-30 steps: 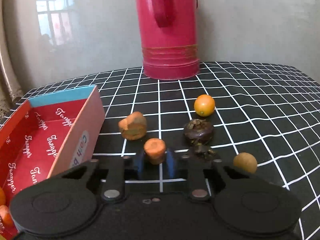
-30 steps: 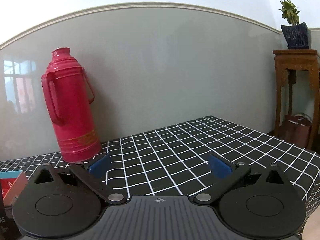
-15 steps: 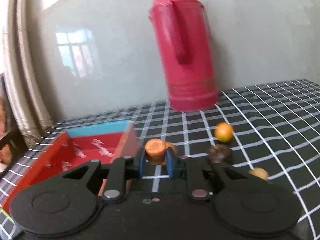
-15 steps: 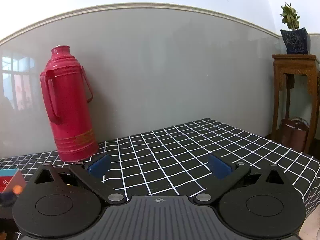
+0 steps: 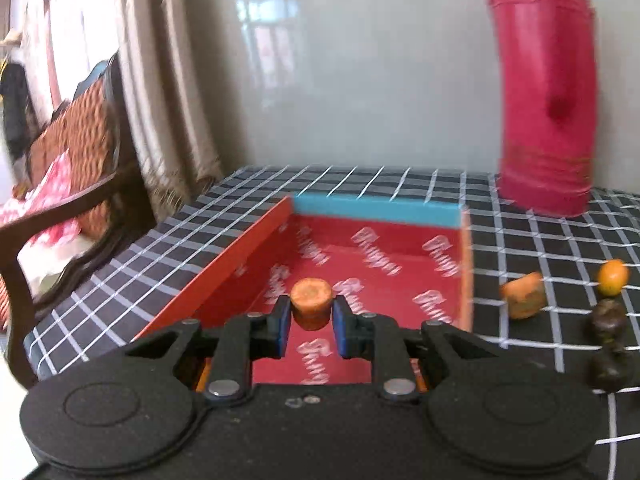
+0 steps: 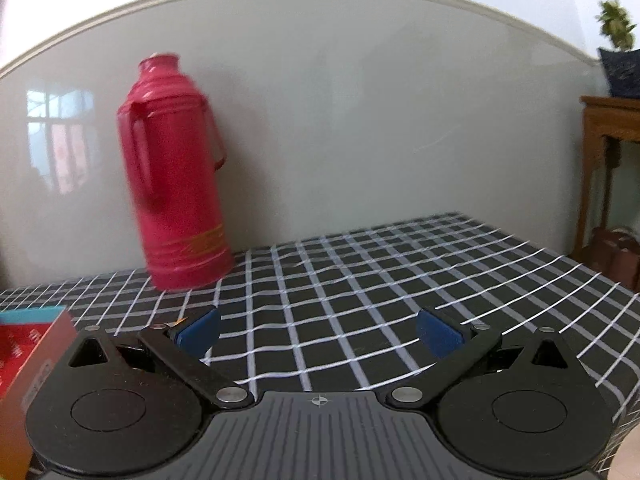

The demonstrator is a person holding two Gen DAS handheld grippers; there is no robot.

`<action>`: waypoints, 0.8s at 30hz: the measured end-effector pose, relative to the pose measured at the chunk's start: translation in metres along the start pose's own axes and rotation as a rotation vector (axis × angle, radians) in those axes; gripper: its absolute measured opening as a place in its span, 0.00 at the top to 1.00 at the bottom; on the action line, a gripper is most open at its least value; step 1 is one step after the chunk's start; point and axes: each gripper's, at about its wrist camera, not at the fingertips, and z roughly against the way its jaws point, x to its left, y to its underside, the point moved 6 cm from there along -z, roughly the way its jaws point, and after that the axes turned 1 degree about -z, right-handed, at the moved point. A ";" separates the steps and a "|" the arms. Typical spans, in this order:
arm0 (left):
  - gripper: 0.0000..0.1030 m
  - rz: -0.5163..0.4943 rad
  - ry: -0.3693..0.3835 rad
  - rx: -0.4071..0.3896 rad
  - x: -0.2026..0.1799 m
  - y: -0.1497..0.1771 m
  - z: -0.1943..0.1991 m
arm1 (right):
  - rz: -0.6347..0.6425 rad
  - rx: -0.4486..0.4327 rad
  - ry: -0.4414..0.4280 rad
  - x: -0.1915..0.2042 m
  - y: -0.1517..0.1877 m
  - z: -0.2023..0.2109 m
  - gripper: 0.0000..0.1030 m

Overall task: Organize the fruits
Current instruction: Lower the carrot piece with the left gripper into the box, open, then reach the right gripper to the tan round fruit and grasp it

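Note:
My left gripper (image 5: 308, 326) is shut on an orange carrot chunk (image 5: 311, 307) and holds it above the open red box (image 5: 384, 264). On the checked cloth to the right lie a second orange chunk (image 5: 523, 300), a small orange fruit (image 5: 612, 277) and two dark brown fruits (image 5: 609, 320). My right gripper (image 6: 318, 330) is open and empty above the cloth, with the red box's corner (image 6: 36, 344) at its left.
A tall red thermos (image 5: 546, 92) stands at the back by the wall, also in the right wrist view (image 6: 176, 176). A wooden chair (image 5: 68, 184) stands past the table's left edge. A wooden stand (image 6: 608, 168) with a potted plant stands far right.
My left gripper lifted the carrot chunk off the cloth and swung left, so it is over the red box. The right gripper has shifted a little, still open.

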 end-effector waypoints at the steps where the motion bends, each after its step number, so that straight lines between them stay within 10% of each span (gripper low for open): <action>1: 0.84 0.010 -0.004 0.021 0.005 0.001 -0.003 | 0.005 0.016 -0.013 0.004 0.002 -0.002 0.00; 9: 0.50 0.074 -0.002 0.104 0.034 0.009 -0.007 | 0.025 0.125 -0.151 0.033 0.018 -0.014 0.00; 15: 0.17 0.067 -0.018 0.001 0.055 0.001 0.013 | 0.041 0.168 -0.191 0.050 0.029 -0.020 0.01; 18: 0.14 0.041 -0.059 -0.051 0.067 -0.001 0.022 | 0.030 0.205 -0.214 0.056 0.036 -0.024 0.42; 24: 0.12 0.085 -0.083 -0.073 0.103 -0.004 0.023 | 0.014 0.252 -0.205 0.062 0.046 -0.036 0.43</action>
